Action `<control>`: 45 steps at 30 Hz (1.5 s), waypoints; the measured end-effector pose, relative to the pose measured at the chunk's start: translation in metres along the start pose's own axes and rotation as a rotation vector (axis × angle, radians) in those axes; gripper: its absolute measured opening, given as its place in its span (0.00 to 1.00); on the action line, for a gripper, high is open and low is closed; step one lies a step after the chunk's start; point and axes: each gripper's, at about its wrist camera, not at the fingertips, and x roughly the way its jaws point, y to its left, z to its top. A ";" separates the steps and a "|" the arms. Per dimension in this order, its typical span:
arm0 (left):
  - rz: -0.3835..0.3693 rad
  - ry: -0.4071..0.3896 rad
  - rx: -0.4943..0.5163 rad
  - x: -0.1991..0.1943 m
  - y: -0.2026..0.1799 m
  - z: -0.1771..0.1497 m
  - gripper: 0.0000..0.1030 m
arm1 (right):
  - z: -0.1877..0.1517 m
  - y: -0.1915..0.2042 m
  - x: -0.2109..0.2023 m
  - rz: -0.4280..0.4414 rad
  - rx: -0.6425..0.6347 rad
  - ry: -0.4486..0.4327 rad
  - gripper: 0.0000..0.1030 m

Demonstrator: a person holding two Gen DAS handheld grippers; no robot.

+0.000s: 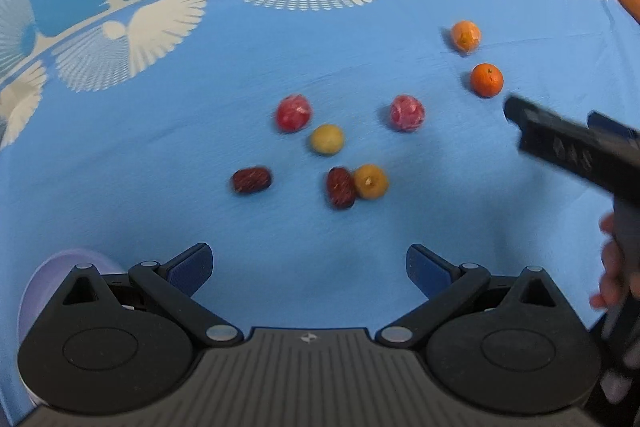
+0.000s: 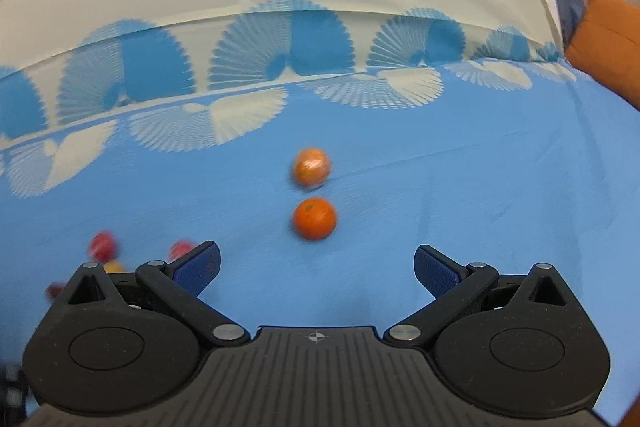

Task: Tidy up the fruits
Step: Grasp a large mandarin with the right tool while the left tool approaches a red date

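Bare cloth [image 2: 440, 187] btwn jaws & oranges [image 2: 314, 218]

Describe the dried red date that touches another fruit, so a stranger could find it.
On the blue bedsheet, find the middle cluster of small fruits. The date lies at its near edge, dark red and wrinkled, pressed against a yellow-orange fruit; the other date lies alone.

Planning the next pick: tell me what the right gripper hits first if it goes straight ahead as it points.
The open right gripper would likely meet the nearer round orange mandarin first, with the paler orange mandarin just behind it on the blue patterned cloth. Depth is uncertain; it might pass over them.
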 end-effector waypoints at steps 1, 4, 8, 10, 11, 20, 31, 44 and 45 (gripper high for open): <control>0.001 0.002 0.008 0.006 -0.004 0.004 1.00 | 0.003 -0.002 0.011 -0.007 0.015 0.000 0.99; -0.004 0.008 0.020 0.023 -0.009 0.013 1.00 | 0.009 -0.005 0.041 -0.012 0.044 0.018 0.99; 0.002 0.017 0.058 0.046 -0.016 0.022 1.00 | 0.006 -0.001 0.075 0.016 0.007 0.048 0.99; 0.000 0.019 0.065 0.058 -0.018 0.026 1.00 | 0.005 0.000 0.087 0.010 -0.022 0.059 0.99; -0.003 0.020 0.064 0.062 -0.018 0.028 1.00 | 0.006 0.000 0.090 0.005 -0.025 0.057 0.99; -0.039 0.009 0.023 0.074 -0.011 0.036 1.00 | 0.006 -0.001 0.111 -0.011 -0.072 0.075 0.99; 0.018 -0.083 0.216 0.059 -0.018 0.013 0.84 | 0.002 0.001 0.109 -0.020 -0.095 0.062 0.99; -0.030 -0.045 0.362 0.056 -0.034 0.019 0.46 | 0.005 -0.018 0.095 0.002 -0.033 0.012 0.34; -0.028 -0.027 0.351 0.053 -0.031 0.020 0.46 | 0.005 -0.023 0.092 0.011 0.007 0.005 0.34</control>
